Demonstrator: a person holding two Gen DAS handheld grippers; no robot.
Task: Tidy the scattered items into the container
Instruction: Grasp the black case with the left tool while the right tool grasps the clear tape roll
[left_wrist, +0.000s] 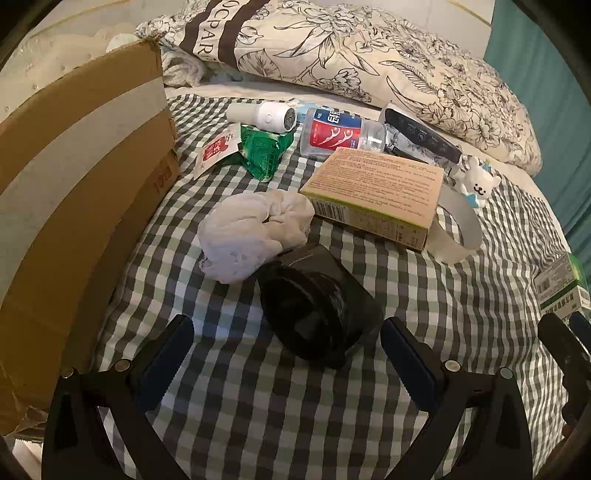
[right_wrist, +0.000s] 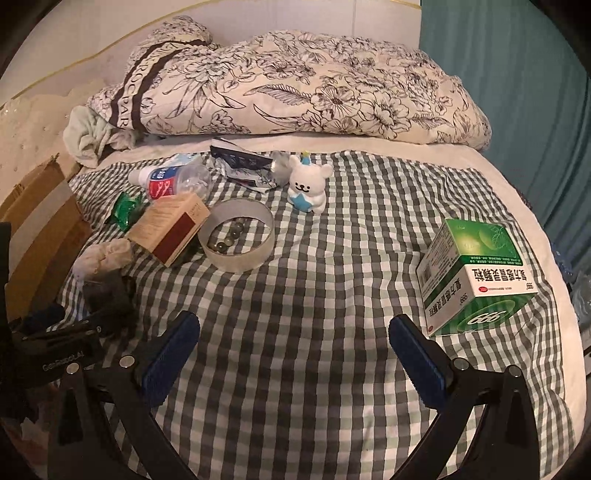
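Both grippers over the checked bedspread (right_wrist: 332, 295), tilted down, nothing held. My left gripper (left_wrist: 286, 354) has its fingers spread wide, empty; a black holder (left_wrist: 317, 306) lies on the cloth just ahead, partly between the tips, pads not touching it. A crumpled white cloth (left_wrist: 255, 232) sits just beyond it, touching its far edge. My right gripper (right_wrist: 293, 354) is also spread wide over bare cloth, nothing between the fingers. The cardboard box (left_wrist: 74, 184) stands at the left edge of the bed; can't see inside it from either view. Scattered items are all on the bedspread, outside the box: green packet (left_wrist: 264, 153) and red-and-white sachet (left_wrist: 216, 151) near the box, white cylinder (left_wrist: 264, 116) behind them, clear bottle with red label (left_wrist: 340, 133), tan carton (left_wrist: 373, 188) leaning on a white ring (right_wrist: 240, 236) with marbles (right_wrist: 227, 236) inside, dark foil pouch (right_wrist: 240, 162), and a white bear figure (right_wrist: 308, 186) upright. A green medicine box (right_wrist: 476, 273) lies apart, just right of my right fingers. Floral duvet (right_wrist: 295, 85) bunched at the far side.
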